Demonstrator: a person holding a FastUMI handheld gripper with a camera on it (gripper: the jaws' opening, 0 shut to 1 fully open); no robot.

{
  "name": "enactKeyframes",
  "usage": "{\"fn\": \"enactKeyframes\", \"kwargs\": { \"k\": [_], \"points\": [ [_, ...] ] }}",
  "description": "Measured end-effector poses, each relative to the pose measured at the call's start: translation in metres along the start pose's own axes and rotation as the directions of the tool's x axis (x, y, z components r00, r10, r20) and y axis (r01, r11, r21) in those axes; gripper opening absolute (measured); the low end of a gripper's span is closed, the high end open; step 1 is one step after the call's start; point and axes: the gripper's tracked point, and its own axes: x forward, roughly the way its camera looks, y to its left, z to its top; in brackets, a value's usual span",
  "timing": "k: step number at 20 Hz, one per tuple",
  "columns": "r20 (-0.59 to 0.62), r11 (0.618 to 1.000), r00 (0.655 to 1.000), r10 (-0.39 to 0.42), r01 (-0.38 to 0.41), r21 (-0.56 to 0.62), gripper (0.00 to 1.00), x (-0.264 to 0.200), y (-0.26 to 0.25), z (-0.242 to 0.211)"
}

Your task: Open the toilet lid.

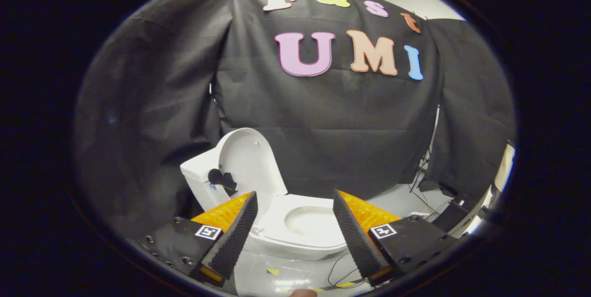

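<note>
My claw (294, 197) is spread wide with nothing between its fingers, and it hangs in the air short of the toilet (295, 227), touching nothing. Through the gap between the two fingers I see the toilet's seat (302, 237) and bowl opening, just beyond the fingertips and lower than them. The lid (251, 163) already stands raised, tilted back against the tank (198, 174), and it sits just beyond the left finger (233, 237), above its tip. A small dark fitting (220, 179) juts from the lid's inner face near the tank; I cannot tell what it is. The right finger (353, 232) points past the bowl's far side toward the floor (397, 197), which is pale and glossy. Thin cables (422, 195) trail over that floor beyond the right finger, near the hanging black cloth (332, 140) that backs the toilet. Below the bowl, between the fingers, a few small yellow scraps (273, 271) lie on the floor beside a loop of thin wire (339, 267).
</note>
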Motion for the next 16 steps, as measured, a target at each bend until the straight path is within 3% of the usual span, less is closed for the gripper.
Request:
{"fn": "enactKeyframes", "kwargs": {
  "k": [6,16],
  "points": [
    [0.076,0.999,0.997,0.022,-0.024,0.022,0.99,-0.014,-0.033,0.01],
    [0.058,0.997,0.995,0.079,-0.078,-0.031,0.99,-0.014,-0.079,-0.034]
  ]
}}
